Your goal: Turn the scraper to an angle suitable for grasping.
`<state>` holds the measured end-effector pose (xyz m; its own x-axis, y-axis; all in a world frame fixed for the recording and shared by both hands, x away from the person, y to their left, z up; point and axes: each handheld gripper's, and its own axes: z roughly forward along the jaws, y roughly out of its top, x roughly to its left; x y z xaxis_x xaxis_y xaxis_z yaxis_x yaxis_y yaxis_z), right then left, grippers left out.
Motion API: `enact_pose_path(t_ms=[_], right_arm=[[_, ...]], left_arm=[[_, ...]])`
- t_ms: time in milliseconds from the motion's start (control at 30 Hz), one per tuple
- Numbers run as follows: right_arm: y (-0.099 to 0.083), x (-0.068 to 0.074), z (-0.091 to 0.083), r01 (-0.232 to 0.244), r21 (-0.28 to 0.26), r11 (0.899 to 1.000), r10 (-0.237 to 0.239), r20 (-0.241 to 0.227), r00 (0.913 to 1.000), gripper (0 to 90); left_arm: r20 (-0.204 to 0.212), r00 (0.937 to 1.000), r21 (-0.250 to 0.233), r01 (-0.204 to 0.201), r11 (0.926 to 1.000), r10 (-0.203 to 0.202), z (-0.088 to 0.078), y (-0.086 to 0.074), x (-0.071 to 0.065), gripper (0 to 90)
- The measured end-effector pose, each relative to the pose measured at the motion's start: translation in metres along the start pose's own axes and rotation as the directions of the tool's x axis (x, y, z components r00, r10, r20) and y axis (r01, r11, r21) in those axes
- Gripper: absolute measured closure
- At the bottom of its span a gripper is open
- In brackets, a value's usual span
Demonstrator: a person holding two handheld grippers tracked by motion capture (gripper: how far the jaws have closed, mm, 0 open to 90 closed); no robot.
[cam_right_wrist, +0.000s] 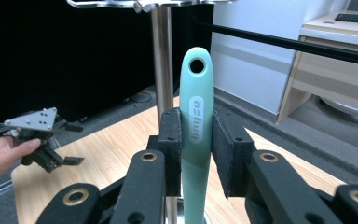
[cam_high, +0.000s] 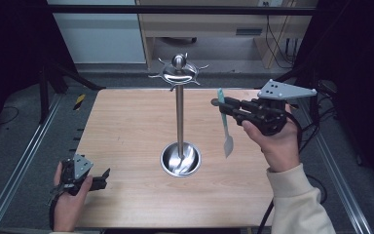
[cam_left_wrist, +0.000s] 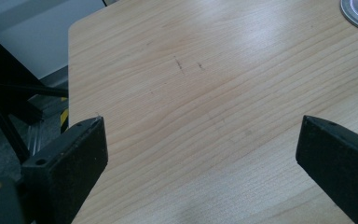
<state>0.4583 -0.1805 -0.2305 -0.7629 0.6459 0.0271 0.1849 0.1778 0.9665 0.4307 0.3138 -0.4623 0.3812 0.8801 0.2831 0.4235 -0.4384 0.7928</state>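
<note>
Two hand-held tools are working over one wooden bench [cam_high: 126, 126], and a single utensil is in play. The right tool [cam_high: 220, 104], raised above the bench's right side, is gripping one mint-green spatula [cam_high: 224, 127] by its handle, its black jaws pressing on both flanks in the right gripper view [cam_right_wrist: 196, 135]. The spatula is hanging upright in mid-air, its hanging hole at the top and its pale blade pointing down toward the wood, clear of the surface and to the right of the stand.

One steel hanging stand [cam_high: 179, 117] is rising from the middle of the bench: a single pole on a round, dished base, crowned with a ring of hooks and one ball finial. No utensil is hanging on the hooks that can be seen.

The left tool [cam_high: 104, 178] is resting low at the near left corner, held in the person's left hand [cam_high: 69, 202]. Its two jaws are standing wide apart with bare wood between them [cam_left_wrist: 200, 135], grasping nothing.
</note>
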Motion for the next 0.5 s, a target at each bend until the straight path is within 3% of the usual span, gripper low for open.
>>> enact_pose_path(t_ms=[133, 500], right_arm=[[0.005, 0.005, 0.001, 0.016, -0.005, 1.0, -0.016, -0.007, 0.9999, 74.1], [0.013, 0.012, 0.006, 0.002, -0.04, 0.999, -0.004, -0.045, 0.999, 74.1]], left_arm=[[-0.002, 1.0, 0.002, -0.004, 1.0, 0.004, 0.0, 0.0, 0.0, 1.8], [0.0, 1.0, 0.001, -0.002, 1.0, 0.002, 0.0, 0.0, 0.0, 1.8]])
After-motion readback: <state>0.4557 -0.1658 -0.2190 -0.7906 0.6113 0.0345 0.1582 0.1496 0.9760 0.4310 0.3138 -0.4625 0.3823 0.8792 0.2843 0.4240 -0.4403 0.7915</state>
